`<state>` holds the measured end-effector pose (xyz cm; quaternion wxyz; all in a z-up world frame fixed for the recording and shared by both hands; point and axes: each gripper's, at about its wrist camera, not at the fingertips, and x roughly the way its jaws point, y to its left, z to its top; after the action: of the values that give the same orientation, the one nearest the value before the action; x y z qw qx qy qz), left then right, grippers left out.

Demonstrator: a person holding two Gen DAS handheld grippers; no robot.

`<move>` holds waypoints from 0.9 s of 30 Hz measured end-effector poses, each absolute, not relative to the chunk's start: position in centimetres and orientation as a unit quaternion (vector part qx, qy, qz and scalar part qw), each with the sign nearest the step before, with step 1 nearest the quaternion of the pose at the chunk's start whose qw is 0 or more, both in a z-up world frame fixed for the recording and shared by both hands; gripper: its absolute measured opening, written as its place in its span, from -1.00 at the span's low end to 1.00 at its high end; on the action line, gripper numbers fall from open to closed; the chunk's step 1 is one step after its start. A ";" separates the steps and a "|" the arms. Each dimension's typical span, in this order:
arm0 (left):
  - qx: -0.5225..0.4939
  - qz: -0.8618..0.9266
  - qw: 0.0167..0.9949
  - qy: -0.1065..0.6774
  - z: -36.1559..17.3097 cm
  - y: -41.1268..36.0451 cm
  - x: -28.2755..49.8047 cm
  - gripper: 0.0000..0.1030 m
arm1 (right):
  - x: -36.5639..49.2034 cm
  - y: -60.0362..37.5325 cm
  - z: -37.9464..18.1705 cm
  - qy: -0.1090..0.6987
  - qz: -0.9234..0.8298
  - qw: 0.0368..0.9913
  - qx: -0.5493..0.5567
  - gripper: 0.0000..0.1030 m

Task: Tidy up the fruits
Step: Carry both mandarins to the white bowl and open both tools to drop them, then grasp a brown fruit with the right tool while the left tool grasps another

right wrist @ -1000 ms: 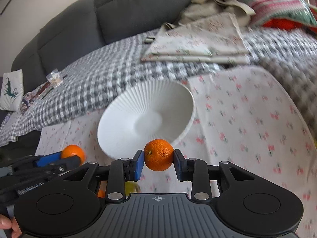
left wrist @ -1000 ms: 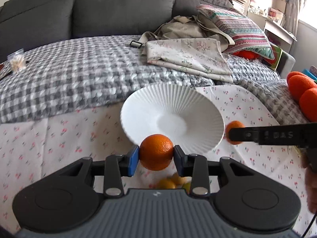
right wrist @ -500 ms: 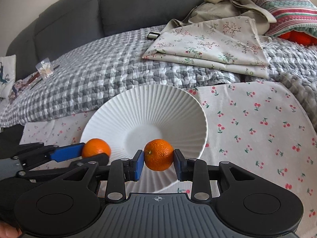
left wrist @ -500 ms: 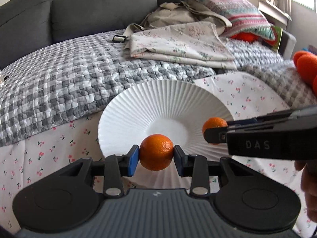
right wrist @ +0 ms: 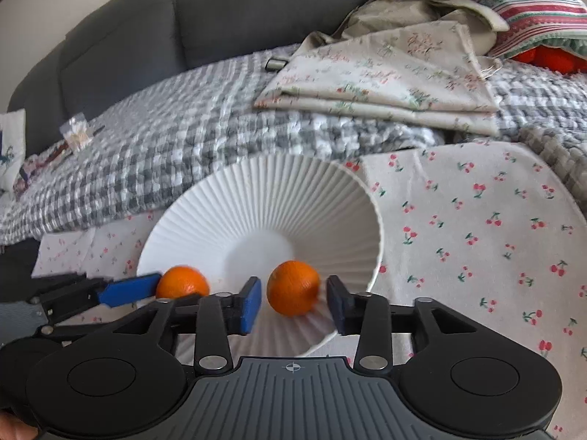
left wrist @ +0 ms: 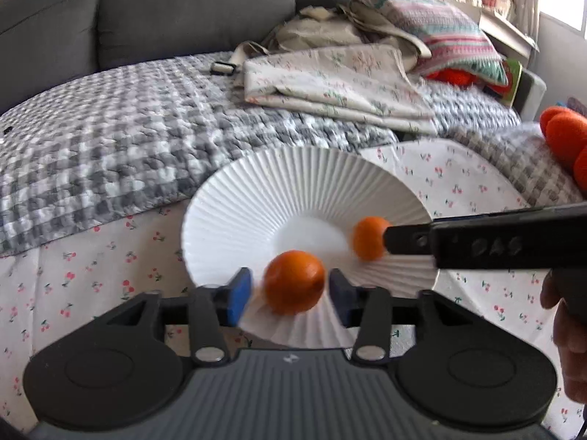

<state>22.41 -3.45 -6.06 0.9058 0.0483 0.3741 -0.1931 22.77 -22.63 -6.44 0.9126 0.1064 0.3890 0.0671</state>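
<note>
A white ribbed bowl (left wrist: 304,190) (right wrist: 264,198) sits on a cherry-print cloth. My left gripper (left wrist: 290,291) is open over the bowl's near rim, with an orange (left wrist: 294,281) loose between its spread fingers, blurred and apart from both pads. My right gripper (right wrist: 293,302) is open too, with a second orange (right wrist: 293,283) free between its fingers inside the bowl. In the left wrist view the right gripper's side (left wrist: 484,242) reaches in from the right by its orange (left wrist: 368,237). In the right wrist view the left gripper's blue pad (right wrist: 128,289) touches the first orange (right wrist: 182,281).
The cherry-print cloth (right wrist: 477,227) lies over a grey checked blanket (left wrist: 110,135) on a dark sofa. Folded floral fabric (left wrist: 337,80), a beige bag and a striped pillow (left wrist: 433,36) lie behind. More orange fruit (left wrist: 567,139) sits at the far right.
Both grippers moved forward and down over the bowl, then opened. Each orange, gripped half a second ago, now sits loose between the spread fingers.
</note>
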 end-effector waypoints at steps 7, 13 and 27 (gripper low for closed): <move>0.022 -0.178 0.915 0.361 -3.3 -1.1 20.5 0.11 | 20.3 -23.8 -3.9 0.374 0.058 0.915 0.138 0.18; 0.009 -0.170 0.914 0.369 -1.8 0.0 17.1 0.15 | 16.1 -24.2 -1.1 0.352 0.063 0.920 0.162 0.51; 0.027 -0.194 0.896 0.398 -3.5 0.6 9.7 0.37 | 7.9 -25.8 -0.6 0.355 0.065 0.918 0.162 0.66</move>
<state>9.66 0.64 -3.45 0.8962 0.0270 0.3984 -0.1935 7.90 -25.78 -0.63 0.9184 0.1618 0.3552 0.0645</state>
